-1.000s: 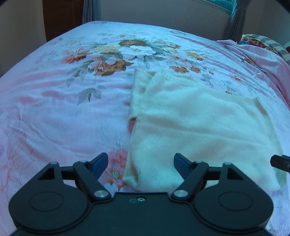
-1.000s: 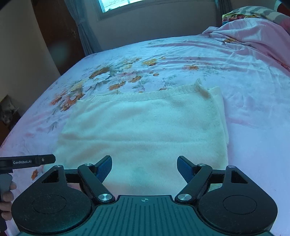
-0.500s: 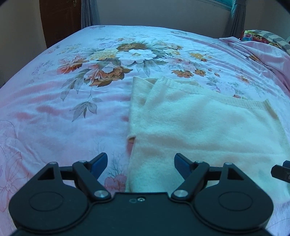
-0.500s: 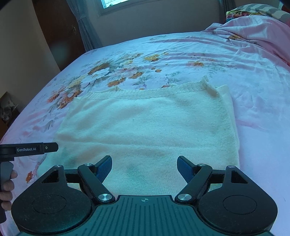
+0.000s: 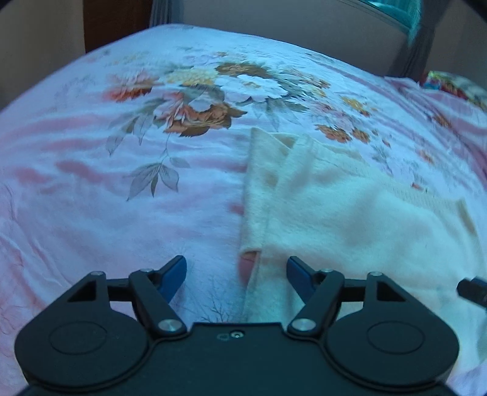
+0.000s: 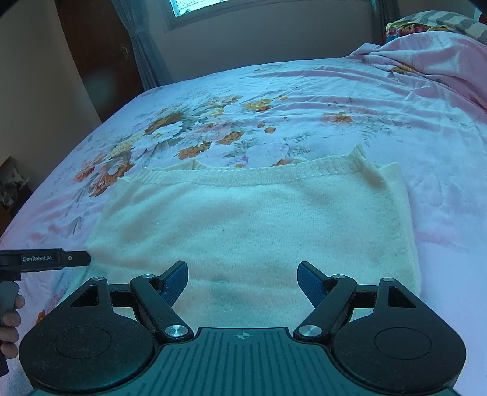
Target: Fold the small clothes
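A cream knit sweater lies flat on the floral bed, sleeves folded in, its ribbed hem at the far side. My left gripper hovers low over the sweater's left edge. That edge and a folded sleeve end sit between its closing jaws, and the blue pads do not press on the cloth. My right gripper stands open above the sweater near its front edge, holding nothing. The left gripper's body and the hand holding it show at the left of the right wrist view.
The pink floral bedsheet spreads around the sweater on all sides. A crumpled pink quilt and a patterned pillow lie at the far right. A window, curtains and a dark door stand behind the bed.
Both grippers have moved forward and lower over the sweater. The folded sleeve end now lies between the left jaws, which have narrowed slightly. The right jaws keep their width.
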A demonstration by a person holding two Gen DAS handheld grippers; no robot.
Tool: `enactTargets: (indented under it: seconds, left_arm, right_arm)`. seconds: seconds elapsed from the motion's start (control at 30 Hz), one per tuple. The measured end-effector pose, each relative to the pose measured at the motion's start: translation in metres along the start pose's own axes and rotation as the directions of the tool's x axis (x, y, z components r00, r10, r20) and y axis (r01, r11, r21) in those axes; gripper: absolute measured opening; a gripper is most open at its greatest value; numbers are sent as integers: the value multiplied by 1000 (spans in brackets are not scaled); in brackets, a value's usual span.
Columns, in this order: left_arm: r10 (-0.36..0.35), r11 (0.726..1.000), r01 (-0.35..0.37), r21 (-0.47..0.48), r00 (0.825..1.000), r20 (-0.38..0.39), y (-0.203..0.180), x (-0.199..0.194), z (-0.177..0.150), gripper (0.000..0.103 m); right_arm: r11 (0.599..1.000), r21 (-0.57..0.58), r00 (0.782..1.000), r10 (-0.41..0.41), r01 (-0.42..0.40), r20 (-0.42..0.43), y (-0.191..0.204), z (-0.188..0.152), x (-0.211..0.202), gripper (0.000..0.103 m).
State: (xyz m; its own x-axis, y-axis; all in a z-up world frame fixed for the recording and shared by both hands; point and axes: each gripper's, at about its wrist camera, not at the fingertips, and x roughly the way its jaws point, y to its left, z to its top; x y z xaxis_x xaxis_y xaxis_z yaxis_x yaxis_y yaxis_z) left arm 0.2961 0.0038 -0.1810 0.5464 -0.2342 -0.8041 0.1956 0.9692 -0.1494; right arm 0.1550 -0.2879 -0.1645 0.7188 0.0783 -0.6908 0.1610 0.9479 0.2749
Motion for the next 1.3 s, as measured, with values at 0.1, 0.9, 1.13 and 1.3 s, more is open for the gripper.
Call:
enactTargets:
  seconds: [0.1,0.9,1.13,1.3]
  left_arm:
    - [-51,998,50,-43,999,-18,7,3,-1,73]
    - [-15,999,14,36,1000,16,12,-54,-66,74]
    - [-16,995,10,95,998,65,7,-71,-72,70]
    - [-36,990,32,137,999,32,2,-58,-72,44]
  right_arm:
    - [1000,18,1000,0,0,1,-3,-3,2,78]
    - [998,16,997,-56,56,-49,2,-61,-50,78]
    - [996,57,997,-65,67,-42,-10,-67,-62,78]
    - [995,49,995,-91,92,-31,-20,-70,-73,78]
